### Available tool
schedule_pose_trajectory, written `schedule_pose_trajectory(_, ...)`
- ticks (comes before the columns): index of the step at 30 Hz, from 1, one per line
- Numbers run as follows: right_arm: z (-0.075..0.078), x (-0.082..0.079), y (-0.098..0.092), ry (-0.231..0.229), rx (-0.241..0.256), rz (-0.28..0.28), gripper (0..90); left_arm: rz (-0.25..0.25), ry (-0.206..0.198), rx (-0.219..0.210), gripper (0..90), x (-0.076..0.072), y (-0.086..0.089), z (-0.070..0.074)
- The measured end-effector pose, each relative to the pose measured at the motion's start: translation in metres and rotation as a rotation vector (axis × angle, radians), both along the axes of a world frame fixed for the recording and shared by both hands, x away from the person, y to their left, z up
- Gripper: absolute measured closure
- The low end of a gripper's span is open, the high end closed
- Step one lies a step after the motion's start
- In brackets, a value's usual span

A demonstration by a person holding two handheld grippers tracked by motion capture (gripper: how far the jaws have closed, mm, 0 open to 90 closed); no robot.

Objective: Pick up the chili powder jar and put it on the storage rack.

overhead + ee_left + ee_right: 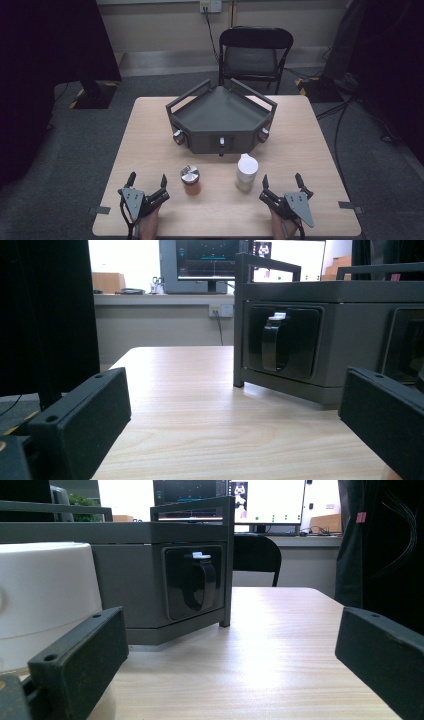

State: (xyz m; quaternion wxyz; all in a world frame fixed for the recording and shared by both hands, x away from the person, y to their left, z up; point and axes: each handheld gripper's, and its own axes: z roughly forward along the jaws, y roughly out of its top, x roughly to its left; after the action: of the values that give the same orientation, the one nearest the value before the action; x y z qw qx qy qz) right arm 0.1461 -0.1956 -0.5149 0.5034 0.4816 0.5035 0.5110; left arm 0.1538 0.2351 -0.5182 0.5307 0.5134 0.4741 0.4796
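1. At the near edge of the table [150, 125], the left gripper [148, 181] and the right gripper [281, 180] rest low, each with its jaws spread wide and nothing between them.
2. Just beyond them stand two containers: a small brown jar with a silver lid [190, 180] a little right of the left gripper, and a white bottle [246, 172] a little left of the right gripper. Both are upright, apart from each other, and neither is touched.
3. The work looks barely begun; the likely step is a first reach. In the right gripper view the white bottle [45, 595] looms beside the left-hand jaw, so the right gripper would need to shift toward it to bring the body squarely between the jaws before closing.
4. The jar is short and the bottle taller; I judge a grip on the mid-body, with the jaws level, would keep either from tipping.
5. Farther on, at the middle of the table, sits a dark grey angular tray [220, 112] with rail handles and knobs on its near faces.
6. The tabletop is pale wood grain, otherwise bare.
7. Beyond it, a black folding chair [255, 52] stands on grey carpet before a wall with a socket [210, 6]; dark curtains hang at both sides.
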Motion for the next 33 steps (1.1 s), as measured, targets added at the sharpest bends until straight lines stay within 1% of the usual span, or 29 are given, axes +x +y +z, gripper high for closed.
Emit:
schedule_pose_trajectory(23,0.0001,-0.0001,0.0001,0.000,0.000,0.000,0.0,0.002,0.000,0.001,0.0,0.0005,-0.0008,0.0001)
schedule_pose_trajectory(26,0.0001,-0.0001,0.0001,0.000,0.001,0.000,0.0,-0.007,0.003,0.003,0.0,0.0017,-0.0001,0.0007)
schedule_pose_trajectory(28,0.0001,-0.0001,0.0001,0.000,0.000,0.000,0.0,-0.020,0.010,-0.007,0.0,0.0026,0.0010,0.0022)
schedule_pose_trajectory(31,0.0001,-0.0001,0.0001,0.000,0.000,-0.001,0.0,-0.032,0.003,-0.008,0.0,0.0025,0.0011,0.0043)
schedule_pose_trajectory(33,0.0001,-0.0001,0.0003,0.000,0.000,-0.001,0.0,-0.050,0.003,-0.018,0.0,0.0029,0.0018,0.0071)
